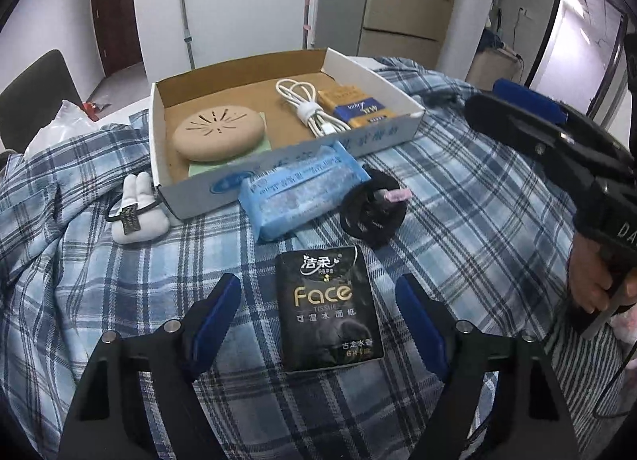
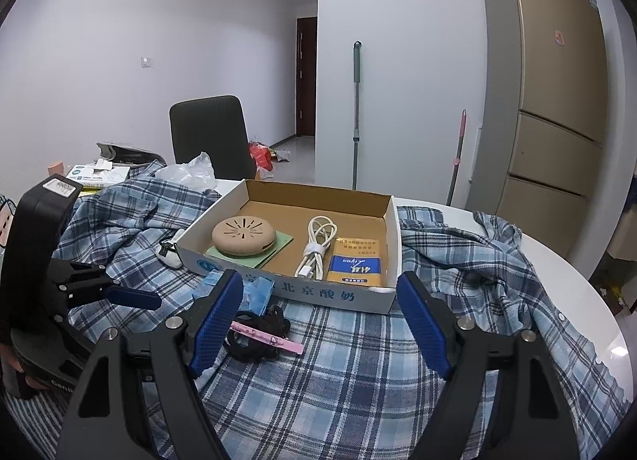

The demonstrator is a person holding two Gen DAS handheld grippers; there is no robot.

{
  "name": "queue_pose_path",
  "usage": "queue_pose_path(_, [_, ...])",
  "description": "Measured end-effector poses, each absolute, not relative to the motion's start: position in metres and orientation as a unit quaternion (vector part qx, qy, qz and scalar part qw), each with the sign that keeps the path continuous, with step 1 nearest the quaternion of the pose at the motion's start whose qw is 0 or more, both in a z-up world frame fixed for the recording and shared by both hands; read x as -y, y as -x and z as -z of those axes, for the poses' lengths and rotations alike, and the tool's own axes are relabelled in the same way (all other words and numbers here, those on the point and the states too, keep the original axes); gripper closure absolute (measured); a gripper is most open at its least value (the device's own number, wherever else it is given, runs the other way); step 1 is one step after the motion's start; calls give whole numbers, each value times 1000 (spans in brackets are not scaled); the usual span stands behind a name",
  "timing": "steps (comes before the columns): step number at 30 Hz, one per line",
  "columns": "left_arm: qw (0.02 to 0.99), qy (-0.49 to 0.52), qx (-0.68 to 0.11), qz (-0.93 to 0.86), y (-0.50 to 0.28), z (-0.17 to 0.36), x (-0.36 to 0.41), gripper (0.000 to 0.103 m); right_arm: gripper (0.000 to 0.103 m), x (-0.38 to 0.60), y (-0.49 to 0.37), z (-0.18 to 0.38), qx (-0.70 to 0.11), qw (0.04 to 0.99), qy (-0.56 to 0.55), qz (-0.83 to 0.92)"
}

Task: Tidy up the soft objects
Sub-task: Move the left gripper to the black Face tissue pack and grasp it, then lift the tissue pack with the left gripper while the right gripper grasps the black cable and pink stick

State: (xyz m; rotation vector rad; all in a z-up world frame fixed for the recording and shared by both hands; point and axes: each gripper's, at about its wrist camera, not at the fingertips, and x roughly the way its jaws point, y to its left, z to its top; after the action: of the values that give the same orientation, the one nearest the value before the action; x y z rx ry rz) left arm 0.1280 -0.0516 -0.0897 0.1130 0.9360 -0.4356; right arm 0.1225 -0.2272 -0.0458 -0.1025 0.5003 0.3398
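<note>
A black "Face" tissue pack (image 1: 330,306) lies on the blue plaid cloth (image 1: 458,197) between the open fingers of my left gripper (image 1: 318,300), which is not closed on it. Beyond lie a blue wet-wipe pack (image 1: 302,189), a black hair tie with a pink clip (image 1: 374,207) and a white plush hair tie (image 1: 137,209). A shallow cardboard box (image 1: 161,117) holds a tan round pad, a white cable and a yellow-blue pack. My right gripper (image 2: 320,300) is open and empty, hovering before the box (image 2: 392,261), with the black hair tie (image 2: 258,334) at its left finger.
A black chair (image 2: 211,137) stands behind the table. A fridge (image 2: 557,101) and mop handles (image 2: 356,113) stand at the back. Papers and a plastic bag (image 2: 191,173) lie at the far left. The white table edge (image 2: 577,273) curves at the right.
</note>
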Motion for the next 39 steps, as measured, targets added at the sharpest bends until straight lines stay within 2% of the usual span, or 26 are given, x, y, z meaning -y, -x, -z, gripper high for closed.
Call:
queue_pose_path(3, [863,-53,-455,212,-130,93,53,25,24,228,-125,47,-252,952,49,-167])
queue_pose_path(5, [856,-50,-466,217,-133,97,54,45,24,227,-126,48,-255,951,48,-167])
queue_pose_path(7, [852,-42,-470,226,-134,98,53,51,24,228,-126,48,-257,951,46,-167])
queue_pose_path(10, [860,-33,-457,227,-131,93,49,53,24,228,-127,49,-260,950,45,-167])
queue_pose_path(15, [875,-39,-430,220,-124,84,47,55,24,228,-127,50,-261,950,46,-168])
queue_pose_path(26, [939,-53,-290,178,-95,45,38,54,24,229,-129,50,-269,944,39,-185])
queue_pose_path(29, [947,-36,-277,158,-95,39,28,54,22,226,-132,41,-296,926,49,-228])
queue_pose_path(31, [948,-24,-276,154,-96,38,22,54,13,223,-132,34,-311,911,48,-267])
queue_pose_path(37, [951,-20,-277,136,-96,37,18,55,13,188,-139,58,-364,879,145,-272])
queue_pose_path(39, [952,-21,-276,133,-95,37,18,55,18,179,-145,73,-381,871,174,-258])
